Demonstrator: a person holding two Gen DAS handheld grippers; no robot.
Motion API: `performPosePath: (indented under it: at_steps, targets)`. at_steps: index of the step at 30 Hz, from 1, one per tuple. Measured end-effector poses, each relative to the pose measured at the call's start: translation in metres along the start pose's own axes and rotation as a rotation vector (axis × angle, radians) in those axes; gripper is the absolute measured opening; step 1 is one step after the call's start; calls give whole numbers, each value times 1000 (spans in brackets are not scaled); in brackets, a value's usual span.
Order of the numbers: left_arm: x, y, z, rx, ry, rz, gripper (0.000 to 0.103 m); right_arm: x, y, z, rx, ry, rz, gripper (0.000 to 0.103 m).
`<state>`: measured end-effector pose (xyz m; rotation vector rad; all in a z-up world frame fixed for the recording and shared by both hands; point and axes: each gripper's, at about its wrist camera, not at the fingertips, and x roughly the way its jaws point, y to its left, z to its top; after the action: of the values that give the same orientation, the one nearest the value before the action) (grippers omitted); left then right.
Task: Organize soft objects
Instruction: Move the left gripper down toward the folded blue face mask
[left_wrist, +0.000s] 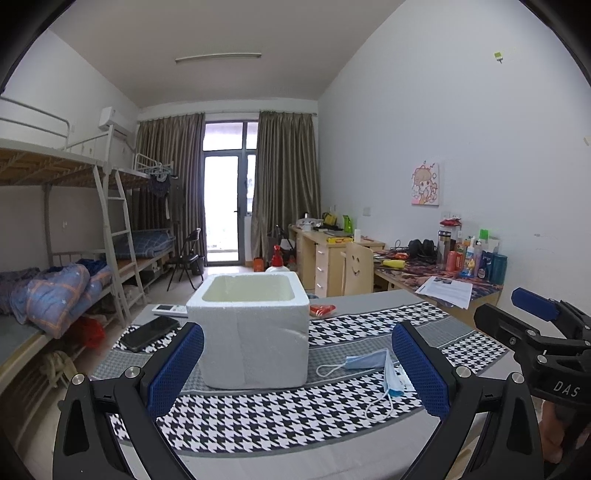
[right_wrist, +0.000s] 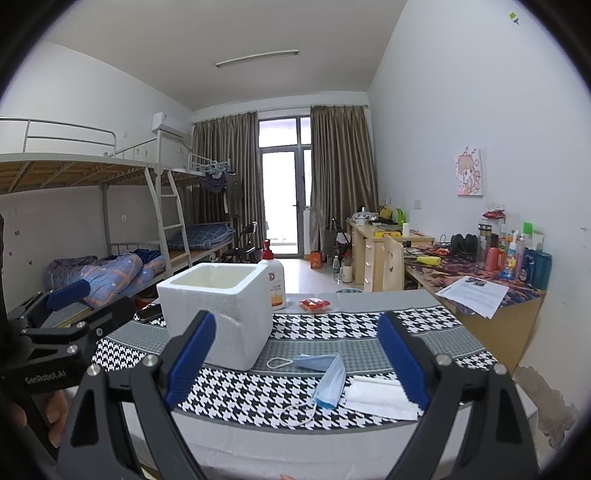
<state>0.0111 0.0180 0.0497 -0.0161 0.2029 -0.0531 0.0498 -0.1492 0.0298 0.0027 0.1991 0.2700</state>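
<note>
Both grippers, left gripper (left_wrist: 297, 373) and right gripper (right_wrist: 297, 363), hover with jaws spread, holding nothing. Blue masks (right_wrist: 325, 373) lie on the counter (right_wrist: 369, 295), right of the foam box (right_wrist: 218, 314).

Bottom of the foam box (left_wrist: 255, 332) interior hidden behind its own near wall in both views. Lotion bottle (left_wrist: 276, 263) mostly hidden behind the box's far rim in the left wrist view, only the red pump showing; label print too small to read from the right wrist. White folded sheet (right_wrist: 380, 397) at the table's near right edge partly covered by the blue face mask (right_wrist: 327, 380). Phone (right_wrist: 147, 313) by the left edge half hidden behind the box.
</note>
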Motion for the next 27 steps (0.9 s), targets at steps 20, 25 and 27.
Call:
performPosePath:
  at_steps: [20,25,27]
  targets:
    - [0,0,-60,-54,25,-5,102,-4,-5,-54,5,37,-30,92]
    - [8,-2,-69,-43,33,-10,102,2,-9,-62,13,53,-39,92]
    - [11,-2,-72,-43,44,-16,102,3,-11,-65,20,60,-39,92]
